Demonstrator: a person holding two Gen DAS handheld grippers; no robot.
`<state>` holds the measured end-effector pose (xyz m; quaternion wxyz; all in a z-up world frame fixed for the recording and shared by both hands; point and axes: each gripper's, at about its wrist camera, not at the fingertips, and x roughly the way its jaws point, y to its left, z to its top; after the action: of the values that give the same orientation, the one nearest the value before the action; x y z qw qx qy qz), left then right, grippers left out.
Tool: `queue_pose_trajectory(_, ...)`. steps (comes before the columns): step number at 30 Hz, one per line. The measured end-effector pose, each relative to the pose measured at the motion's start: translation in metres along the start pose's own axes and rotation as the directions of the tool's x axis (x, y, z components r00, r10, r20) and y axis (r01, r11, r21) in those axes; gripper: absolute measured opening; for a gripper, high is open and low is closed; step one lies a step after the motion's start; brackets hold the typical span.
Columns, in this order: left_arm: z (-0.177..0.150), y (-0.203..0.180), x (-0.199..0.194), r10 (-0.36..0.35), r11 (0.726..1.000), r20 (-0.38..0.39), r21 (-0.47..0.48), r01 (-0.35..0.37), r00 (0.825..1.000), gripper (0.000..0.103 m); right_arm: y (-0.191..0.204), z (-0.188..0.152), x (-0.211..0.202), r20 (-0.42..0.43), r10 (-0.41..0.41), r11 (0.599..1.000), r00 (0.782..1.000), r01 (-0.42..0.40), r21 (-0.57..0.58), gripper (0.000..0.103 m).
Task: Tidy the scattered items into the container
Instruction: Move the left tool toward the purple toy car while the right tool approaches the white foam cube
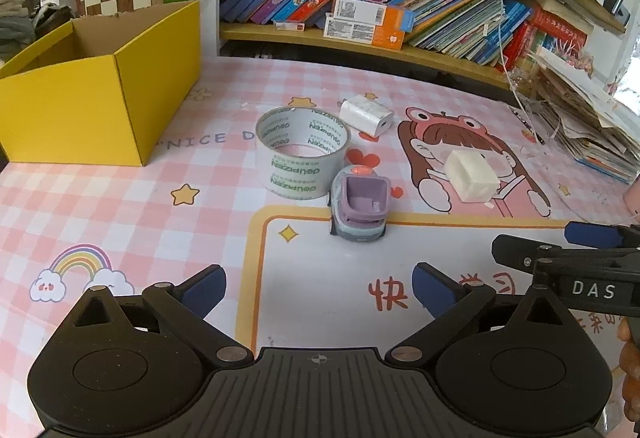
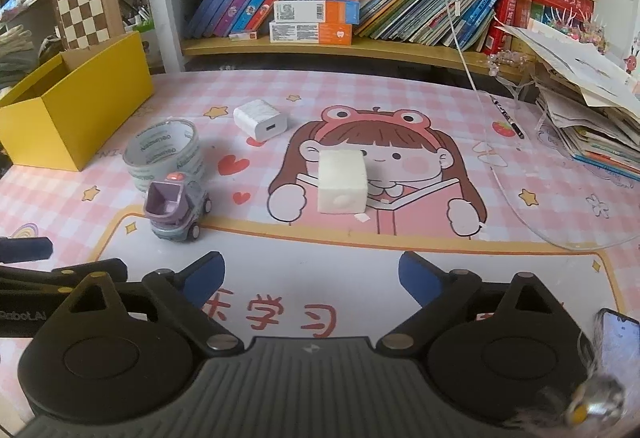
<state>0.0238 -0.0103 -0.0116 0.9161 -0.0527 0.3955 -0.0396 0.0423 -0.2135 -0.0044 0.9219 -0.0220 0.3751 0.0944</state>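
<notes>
Fig.: I hold both grippers, L & R, spread, empty. Next: R squares onto white block, pinch flat sides, then yellow box.

Left gripper and right gripper — matte black housings, ribbed centre plates, round silver screws, blue fingers; one body is lettered "DAS".

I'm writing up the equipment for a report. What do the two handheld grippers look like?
Both are matte black with ribbed bodies, round hubs and silver screws. The left gripper and right gripper have blue pads on the fingers. White lettering marks their sides.
</notes>
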Motion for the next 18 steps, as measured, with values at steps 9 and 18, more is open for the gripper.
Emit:
queue_pose_trajectory(9,0.001,-0.010,0.001,0.020,1.000,0.018,0.007,-0.020,1.000,0.100,-0.010,0.001,0.004,0.004,0.002,1.000,1.000,-0.002,-0.001,0.095)
queue_pose_trajectory(18,0.009,-0.027,0.009,0.043,0.998,0.039,0.041,-0.044,0.998,0.100,-0.019,0.004,0.012,0.004,-0.006,1.000,1.000,0.006,0.001,0.095)
